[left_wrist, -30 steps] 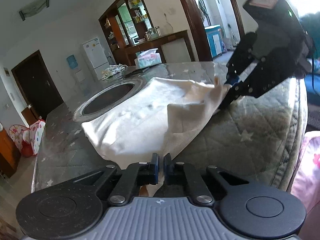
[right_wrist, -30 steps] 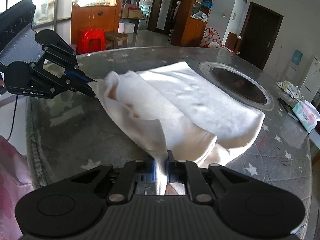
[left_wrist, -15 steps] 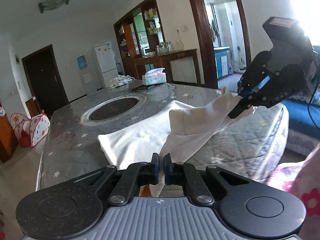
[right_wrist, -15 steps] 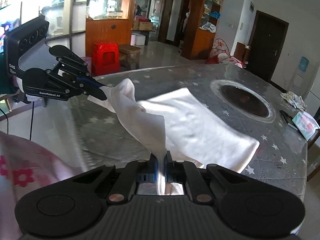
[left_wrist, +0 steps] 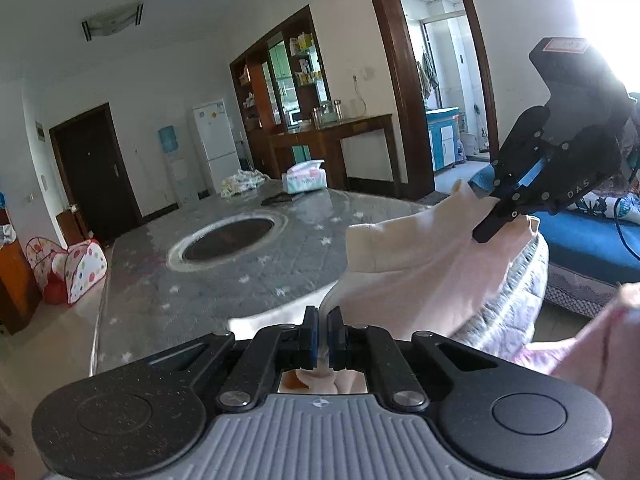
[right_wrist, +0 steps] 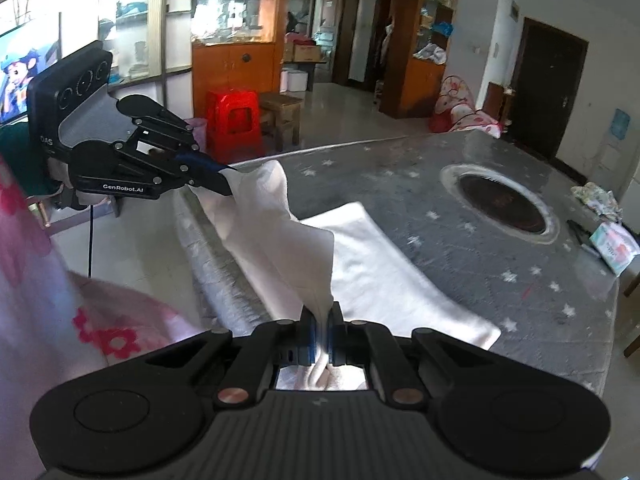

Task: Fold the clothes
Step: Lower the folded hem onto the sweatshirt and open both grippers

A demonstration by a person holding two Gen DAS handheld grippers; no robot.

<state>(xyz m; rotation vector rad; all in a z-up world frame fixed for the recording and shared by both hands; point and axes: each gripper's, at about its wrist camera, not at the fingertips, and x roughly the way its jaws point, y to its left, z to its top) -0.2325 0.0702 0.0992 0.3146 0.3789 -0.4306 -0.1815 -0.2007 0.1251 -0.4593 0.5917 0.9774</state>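
I've got both grippers clamped on the white cloth (right_wrist: 288,240). L gripper (left_wrist: 323,330) jaws closed on one corner, R gripper (right_wrist: 320,332) jaws closed on another. Cloth lifted at near edge, rest lying on the grey star-print counter (right_wrist: 460,248), near side of the round inset (right_wrist: 502,204).

1. Lifted higher — left gripper (left_wrist: 323,334) and right gripper (right_wrist: 320,334), pinched edge of white garment (right_wrist: 280,236) well above table (right_wrist: 440,240).
2. Pulled nearer the table's near edge — less cloth lying flat.
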